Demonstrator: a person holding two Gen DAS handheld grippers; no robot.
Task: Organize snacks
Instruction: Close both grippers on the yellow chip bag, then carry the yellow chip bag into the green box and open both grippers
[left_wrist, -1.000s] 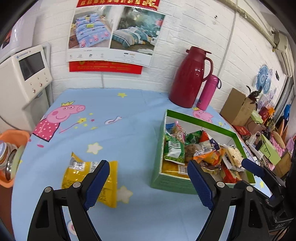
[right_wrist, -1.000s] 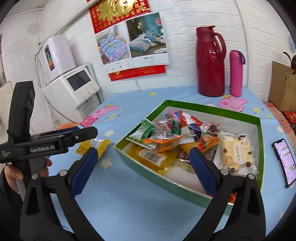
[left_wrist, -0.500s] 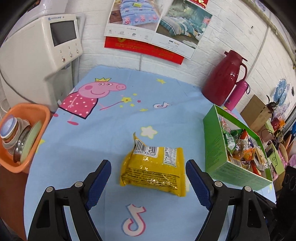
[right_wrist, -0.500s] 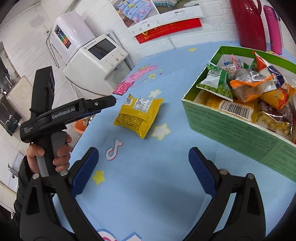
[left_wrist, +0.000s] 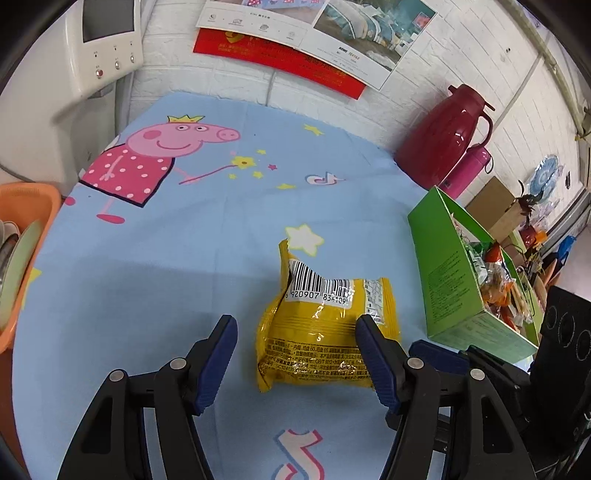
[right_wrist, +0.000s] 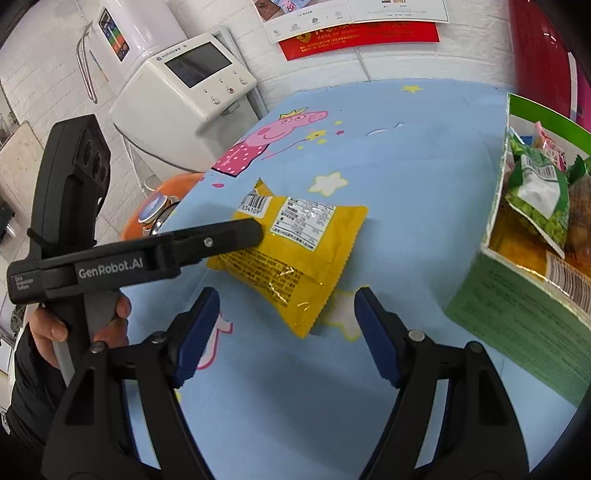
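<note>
Left gripper (left_wrist: 295, 354), jaws spread and empty, straddles the yellow snack packet (left_wrist: 325, 325) lying low centre on the desk (left_wrist: 184, 240); right gripper (right_wrist: 286, 332) likewise released. Green box (left_wrist: 443, 273) at right holds most snacks; this packet remains.

The left gripper (left_wrist: 295, 354) hangs open over a yellow snack packet (left_wrist: 325, 328) lying on the blue tabletop (left_wrist: 184, 240); a green box (left_wrist: 450, 280) of snacks stands right of the packet.
</note>
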